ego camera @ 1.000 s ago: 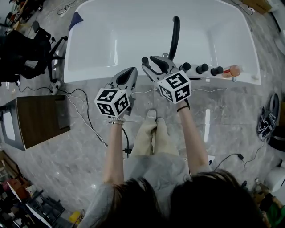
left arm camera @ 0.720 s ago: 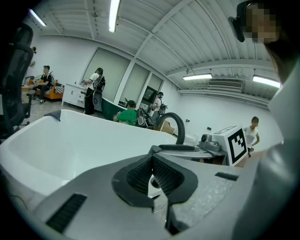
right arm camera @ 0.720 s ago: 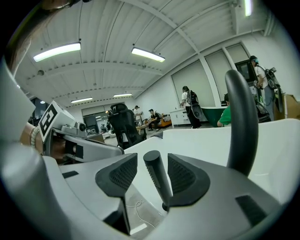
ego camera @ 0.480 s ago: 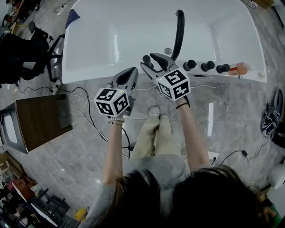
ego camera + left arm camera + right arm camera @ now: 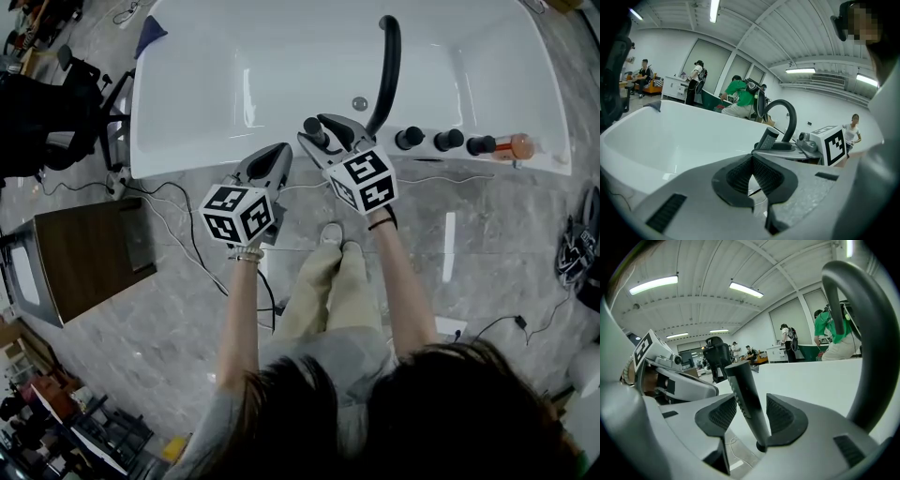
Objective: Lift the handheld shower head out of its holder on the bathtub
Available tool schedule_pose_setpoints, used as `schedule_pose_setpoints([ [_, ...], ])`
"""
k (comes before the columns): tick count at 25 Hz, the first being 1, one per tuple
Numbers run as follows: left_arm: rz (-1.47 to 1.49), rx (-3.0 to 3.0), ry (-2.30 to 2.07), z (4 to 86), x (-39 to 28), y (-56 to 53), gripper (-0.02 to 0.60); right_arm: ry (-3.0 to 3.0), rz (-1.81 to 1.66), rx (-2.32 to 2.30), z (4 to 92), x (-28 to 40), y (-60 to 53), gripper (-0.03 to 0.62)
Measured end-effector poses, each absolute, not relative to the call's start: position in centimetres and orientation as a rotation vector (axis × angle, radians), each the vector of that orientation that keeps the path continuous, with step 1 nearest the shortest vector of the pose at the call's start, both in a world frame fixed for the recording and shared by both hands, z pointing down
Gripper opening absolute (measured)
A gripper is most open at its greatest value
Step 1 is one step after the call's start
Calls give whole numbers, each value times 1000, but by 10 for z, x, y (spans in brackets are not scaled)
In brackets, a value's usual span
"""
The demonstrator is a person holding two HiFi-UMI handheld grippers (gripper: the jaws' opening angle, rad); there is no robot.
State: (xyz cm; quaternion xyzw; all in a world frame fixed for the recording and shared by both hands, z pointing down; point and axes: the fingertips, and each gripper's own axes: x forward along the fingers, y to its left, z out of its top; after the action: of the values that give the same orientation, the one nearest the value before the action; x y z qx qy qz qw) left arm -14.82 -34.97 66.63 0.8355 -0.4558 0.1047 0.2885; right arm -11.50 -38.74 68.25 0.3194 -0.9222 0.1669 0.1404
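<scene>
White bathtub [image 5: 187, 94] with the dark handheld shower head [image 5: 740, 380] seated at its rim, upright between the wide-open jaws of the right hand-held gripper [image 5: 752, 414], which should close squarely on the stem before lifting straight up; left hand-held gripper [image 5: 751, 176] closed, empty.

We stand on a glossy grey marbled floor [image 5: 487, 272], where thin cables [image 5: 192, 248] trail. To our left we see a brown cabinet [image 5: 89, 258], and beyond it a black chair [image 5: 47, 112]. Around us we see a large hall with white walls [image 5: 820, 112] and a white ribbed ceiling [image 5: 708, 263] hung with lit strip lights [image 5: 654, 283]. Tall glazed panels [image 5: 710, 61] line the far side. At the back, people [image 5: 696, 79] stand by a white counter [image 5: 675, 86].
</scene>
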Motion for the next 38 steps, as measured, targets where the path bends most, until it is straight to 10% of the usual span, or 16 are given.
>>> schedule_pose_setpoints([
  [38, 165, 2276, -1230, 579, -124, -328, 5, -2646, 350, 1012, 581, -88, -362, 135],
])
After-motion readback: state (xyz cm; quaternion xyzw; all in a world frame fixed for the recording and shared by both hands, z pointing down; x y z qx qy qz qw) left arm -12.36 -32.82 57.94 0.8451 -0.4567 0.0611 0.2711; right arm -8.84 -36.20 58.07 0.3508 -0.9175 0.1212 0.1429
